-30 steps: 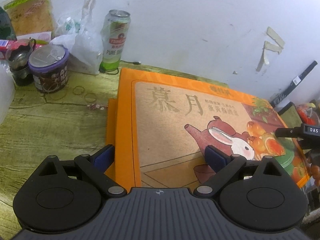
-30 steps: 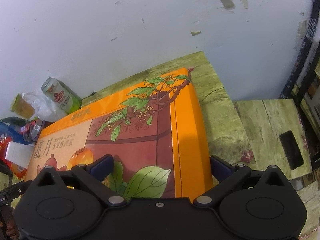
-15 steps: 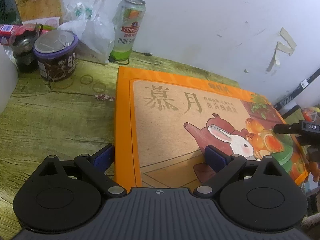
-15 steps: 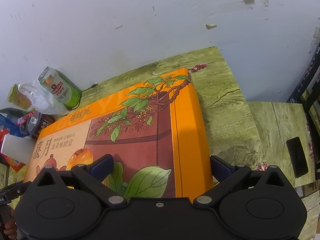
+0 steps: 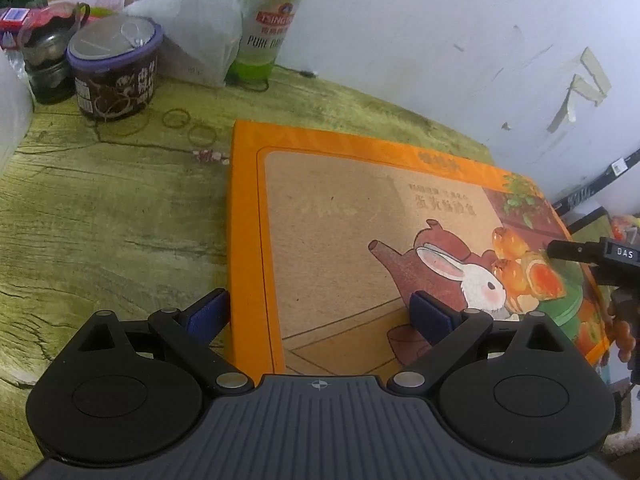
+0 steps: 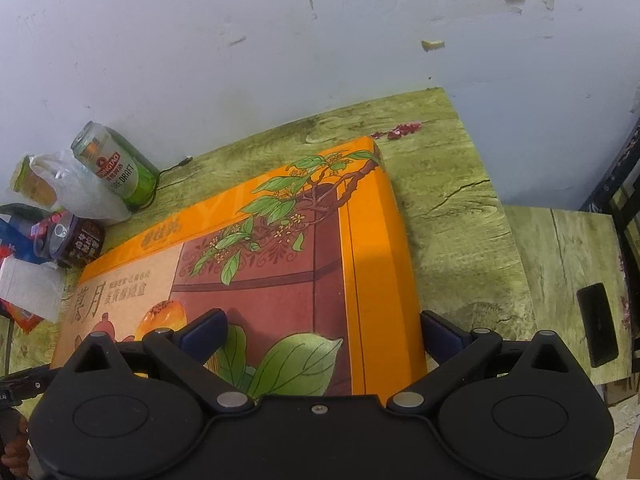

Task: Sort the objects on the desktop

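A large flat orange gift box (image 5: 360, 216) with a rabbit and teapot picture lies on the green wood-grain table (image 5: 100, 208); it also shows in the right wrist view (image 6: 280, 248). My left gripper (image 5: 320, 312) is open and straddles the box's near left corner, one finger outside the left edge, one over the lid. My right gripper (image 6: 324, 332) is open and straddles the box's near right corner the same way. The right gripper's body shows at the right edge of the left wrist view (image 5: 600, 256).
At the table's far left stand a green beer can (image 5: 268, 20), a white plastic bag (image 5: 204, 28), a purple-lidded cup (image 5: 114, 68) and a dark jar (image 5: 48, 64). Rubber bands (image 5: 188, 128) lie near them. A black phone (image 6: 598, 328) lies on a lower side table at right.
The box has slid back and right toward the wall, now flush over the sheet that showed beneath its left edge. Both grippers moved with it, still open around its near corners.
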{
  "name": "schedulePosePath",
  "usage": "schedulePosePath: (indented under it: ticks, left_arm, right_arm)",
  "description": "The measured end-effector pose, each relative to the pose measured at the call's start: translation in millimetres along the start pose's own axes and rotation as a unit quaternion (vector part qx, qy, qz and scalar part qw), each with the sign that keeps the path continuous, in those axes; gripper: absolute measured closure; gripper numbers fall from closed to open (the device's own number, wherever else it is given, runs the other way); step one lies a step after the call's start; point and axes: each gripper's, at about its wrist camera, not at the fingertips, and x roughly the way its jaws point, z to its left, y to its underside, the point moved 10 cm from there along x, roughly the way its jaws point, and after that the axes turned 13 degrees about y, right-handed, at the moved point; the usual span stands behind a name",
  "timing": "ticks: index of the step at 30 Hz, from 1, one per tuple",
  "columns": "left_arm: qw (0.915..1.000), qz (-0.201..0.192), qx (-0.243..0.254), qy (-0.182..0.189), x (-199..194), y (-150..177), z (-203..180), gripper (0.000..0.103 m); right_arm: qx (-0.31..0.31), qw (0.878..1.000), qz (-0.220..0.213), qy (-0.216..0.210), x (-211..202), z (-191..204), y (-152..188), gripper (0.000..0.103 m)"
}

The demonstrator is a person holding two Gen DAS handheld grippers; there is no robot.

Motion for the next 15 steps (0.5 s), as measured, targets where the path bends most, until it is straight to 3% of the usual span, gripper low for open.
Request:
schedulePosePath:
  ticks: [15]
  left_arm:
    - [0.9992,0.025,-0.024,-0.02,7.6,-0.5,3.3,0.007]
  right_arm:
    - [0.019,0.999,0.007,-0.029,11.7,-6.2,12.5,0.001]
